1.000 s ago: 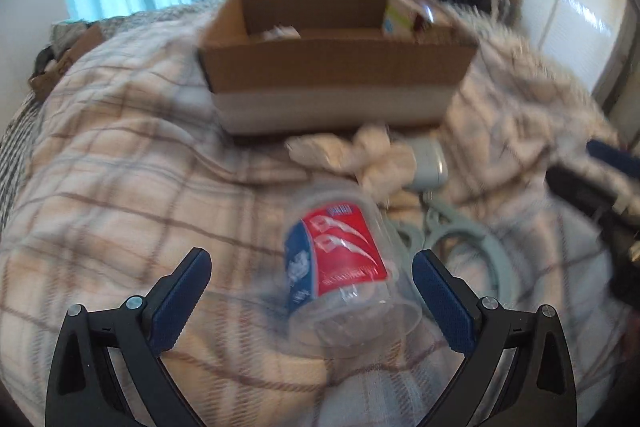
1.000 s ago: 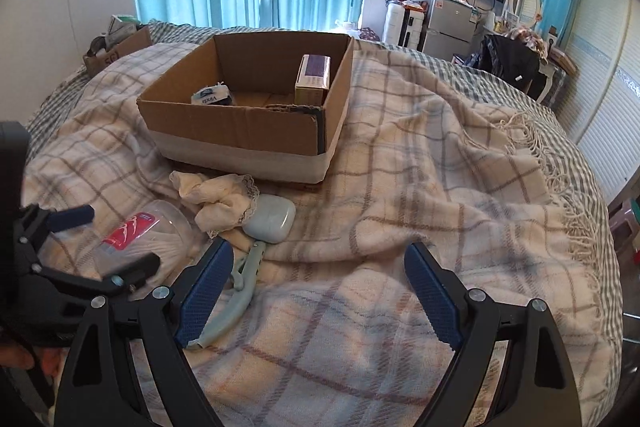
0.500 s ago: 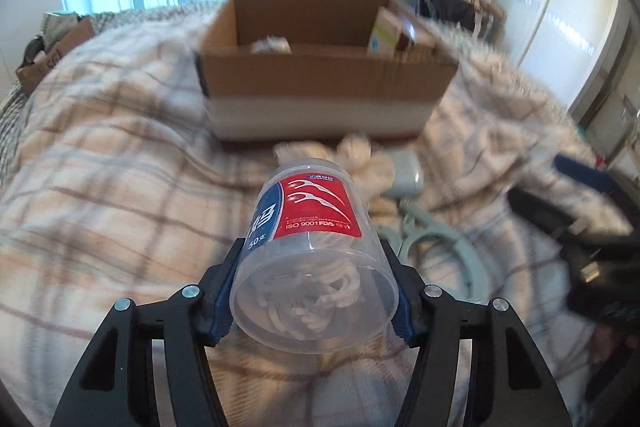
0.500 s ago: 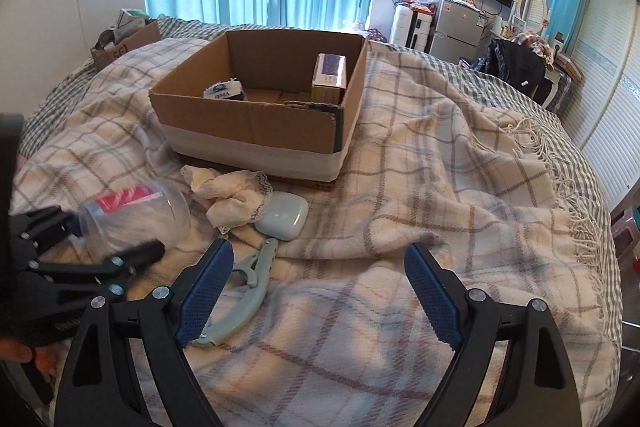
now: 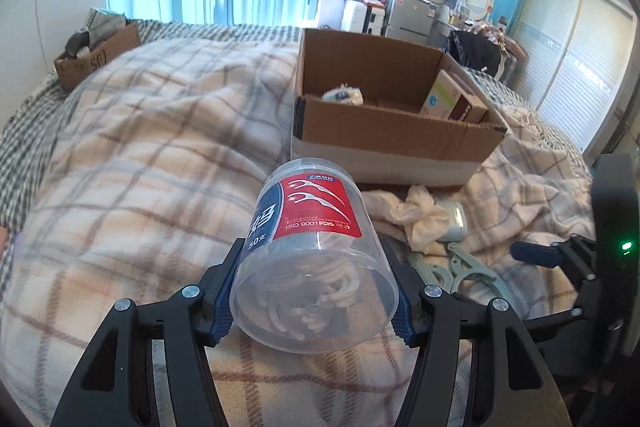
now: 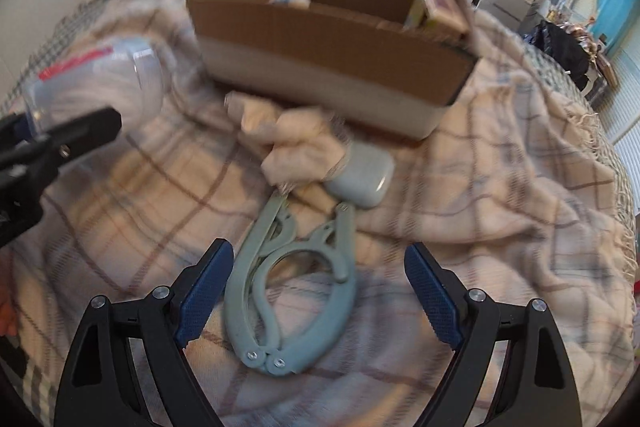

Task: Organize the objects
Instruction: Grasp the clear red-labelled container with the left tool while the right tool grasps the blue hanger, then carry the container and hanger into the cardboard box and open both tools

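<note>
Since the earlier frames, the floss-pick jar (image 5: 312,259) is lifted clear of the plaid blanket (image 5: 140,155), pinched between the pads of the left gripper (image 5: 314,311), base toward the camera. Meanwhile the right gripper (image 6: 318,295) is brought low over the folding hanger (image 6: 288,291), its jaws spread wide on either side. A crumpled cloth (image 6: 292,143) and a grey case (image 6: 360,179) are seen just before the cardboard box (image 6: 328,51).
</note>
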The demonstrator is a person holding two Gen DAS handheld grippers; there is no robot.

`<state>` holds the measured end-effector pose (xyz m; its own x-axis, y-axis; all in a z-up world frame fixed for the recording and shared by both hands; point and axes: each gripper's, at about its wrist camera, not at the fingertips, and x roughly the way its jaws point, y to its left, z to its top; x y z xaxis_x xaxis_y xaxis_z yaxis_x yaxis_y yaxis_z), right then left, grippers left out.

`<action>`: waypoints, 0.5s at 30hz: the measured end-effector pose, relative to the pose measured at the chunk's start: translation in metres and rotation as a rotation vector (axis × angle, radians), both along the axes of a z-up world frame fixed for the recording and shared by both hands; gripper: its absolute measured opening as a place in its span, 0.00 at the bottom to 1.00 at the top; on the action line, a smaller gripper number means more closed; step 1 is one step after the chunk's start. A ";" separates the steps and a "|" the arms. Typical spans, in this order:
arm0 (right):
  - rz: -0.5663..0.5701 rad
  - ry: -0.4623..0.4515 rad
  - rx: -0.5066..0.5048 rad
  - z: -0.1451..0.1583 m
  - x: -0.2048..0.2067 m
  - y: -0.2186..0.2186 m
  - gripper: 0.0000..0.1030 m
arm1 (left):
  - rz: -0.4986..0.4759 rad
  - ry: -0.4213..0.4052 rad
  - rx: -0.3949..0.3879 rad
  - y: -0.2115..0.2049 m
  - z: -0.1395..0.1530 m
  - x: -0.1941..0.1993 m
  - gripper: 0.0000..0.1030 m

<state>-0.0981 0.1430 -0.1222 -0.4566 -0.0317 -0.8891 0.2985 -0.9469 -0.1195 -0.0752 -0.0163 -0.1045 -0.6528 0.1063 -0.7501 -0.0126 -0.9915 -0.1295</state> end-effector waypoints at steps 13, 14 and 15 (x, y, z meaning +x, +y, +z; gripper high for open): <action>0.042 -0.066 0.050 -0.027 0.006 -0.015 0.64 | -0.023 -0.031 0.036 0.000 -0.011 0.004 0.61; 0.044 -0.049 0.049 -0.024 0.009 -0.015 0.64 | -0.025 -0.031 0.034 0.000 -0.011 0.005 0.61; 0.048 -0.033 0.047 -0.021 0.012 -0.016 0.64 | -0.026 -0.029 0.030 0.001 -0.011 0.006 0.61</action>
